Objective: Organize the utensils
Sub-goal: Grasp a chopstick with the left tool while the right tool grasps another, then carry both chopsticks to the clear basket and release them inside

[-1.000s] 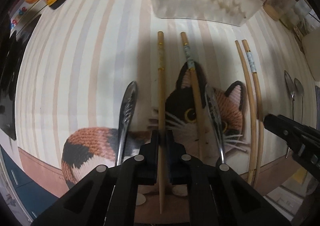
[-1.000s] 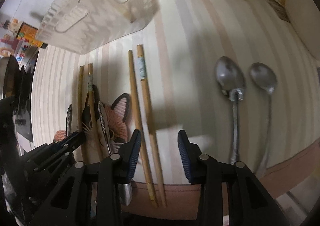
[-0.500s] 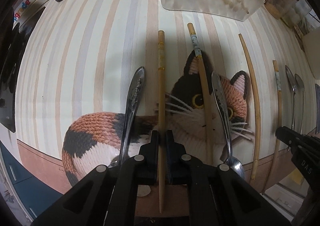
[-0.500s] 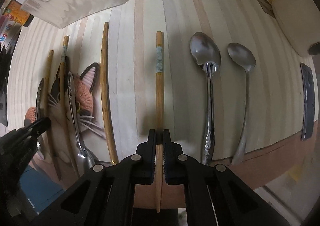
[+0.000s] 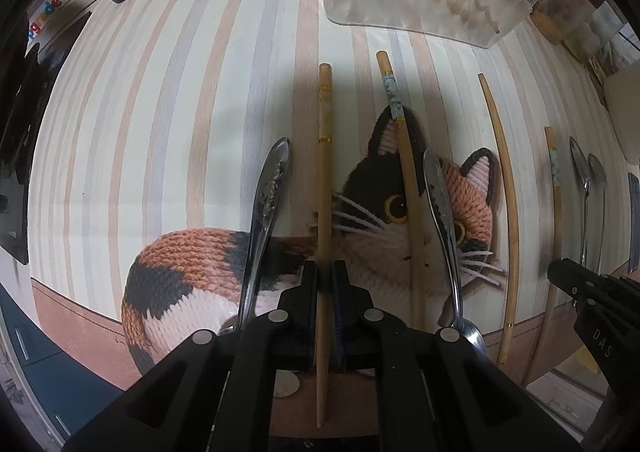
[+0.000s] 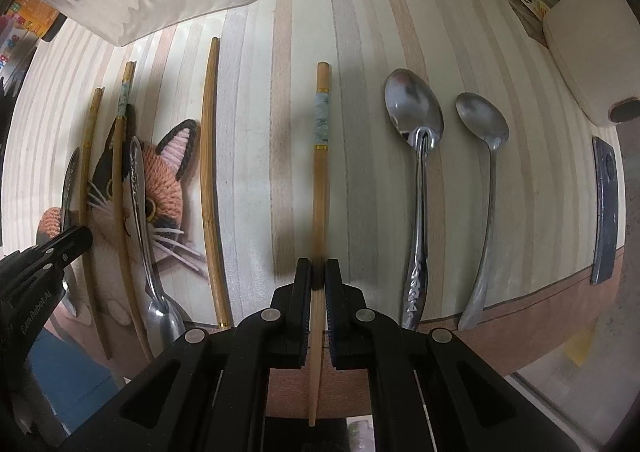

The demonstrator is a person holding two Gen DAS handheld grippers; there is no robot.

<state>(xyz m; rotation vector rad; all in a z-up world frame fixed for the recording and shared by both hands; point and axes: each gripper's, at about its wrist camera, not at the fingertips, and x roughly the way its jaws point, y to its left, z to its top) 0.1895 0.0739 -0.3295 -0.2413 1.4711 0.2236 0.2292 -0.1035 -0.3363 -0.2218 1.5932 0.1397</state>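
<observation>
**Both grippers clamped, held side by side**

The left gripper [image 5: 327, 272] has its jaws pressed together on a thin chopstick [image 5: 324, 171]. The right gripper [image 6: 318, 268] is likewise closed on another chopstick [image 6: 320, 171]. Each gripper's black tip shows at the edge of the other's view, near but apart.

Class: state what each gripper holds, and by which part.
Left gripper: gold-banded chopstick, near its thin end. Right gripper: green-banded chopstick, near its thin end.
</observation>
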